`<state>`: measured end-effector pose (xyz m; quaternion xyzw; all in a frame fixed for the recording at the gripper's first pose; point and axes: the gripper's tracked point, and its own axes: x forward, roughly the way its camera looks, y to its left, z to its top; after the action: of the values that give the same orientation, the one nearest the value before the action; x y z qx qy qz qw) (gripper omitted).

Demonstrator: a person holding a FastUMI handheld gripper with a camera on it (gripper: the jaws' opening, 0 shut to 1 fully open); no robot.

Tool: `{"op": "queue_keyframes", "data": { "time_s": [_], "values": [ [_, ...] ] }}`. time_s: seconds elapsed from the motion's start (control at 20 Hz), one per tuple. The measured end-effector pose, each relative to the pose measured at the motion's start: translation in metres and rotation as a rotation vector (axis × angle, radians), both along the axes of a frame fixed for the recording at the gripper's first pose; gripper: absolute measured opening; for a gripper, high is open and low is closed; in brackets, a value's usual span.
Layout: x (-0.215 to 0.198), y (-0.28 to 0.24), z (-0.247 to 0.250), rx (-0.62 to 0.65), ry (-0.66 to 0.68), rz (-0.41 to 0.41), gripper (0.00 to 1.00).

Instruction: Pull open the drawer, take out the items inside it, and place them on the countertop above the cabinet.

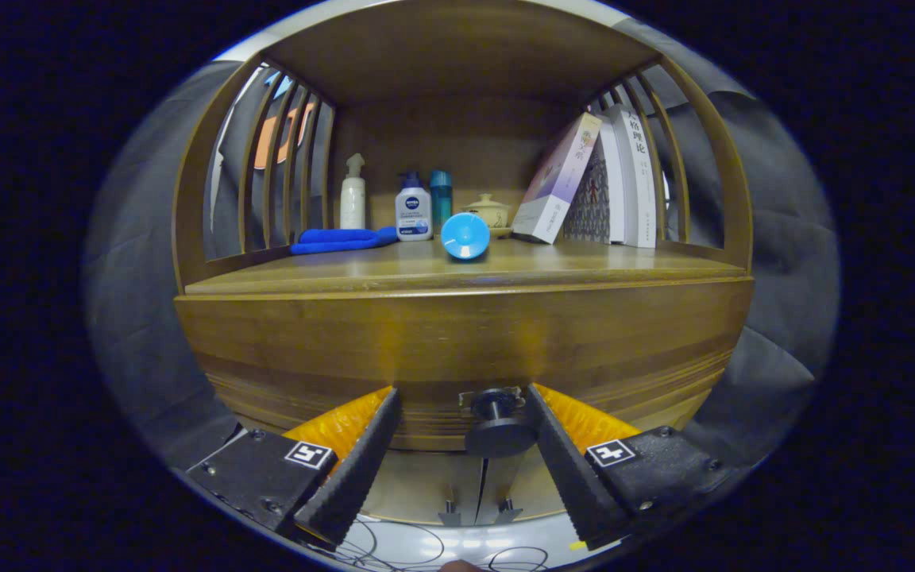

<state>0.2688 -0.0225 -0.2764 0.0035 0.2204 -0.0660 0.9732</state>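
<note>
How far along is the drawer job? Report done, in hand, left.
Done: nothing visibly; the drawer front looks closed under the countertop.
In hand: the gripper is open, its fingers either side of the dark drawer knob, the right finger close beside it, not clamped.
Left: grip the knob, pull the drawer open, lift out its contents, set them on the countertop near the blue cup.

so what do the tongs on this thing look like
The tongs have two black fingers with ribbed inner pads, orange ridged backing behind each, and black blocky bases fixed with small screws. Each base carries a square black-and-white marker.
</note>
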Motion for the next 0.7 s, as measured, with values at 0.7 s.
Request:
{"op": "queue_keyframes", "data": {
  "time_s": [0.7],
  "values": [
    [-0.098, 0.011, 0.066, 0.025, -0.035, 0.082, 1.0]
  ]
}}
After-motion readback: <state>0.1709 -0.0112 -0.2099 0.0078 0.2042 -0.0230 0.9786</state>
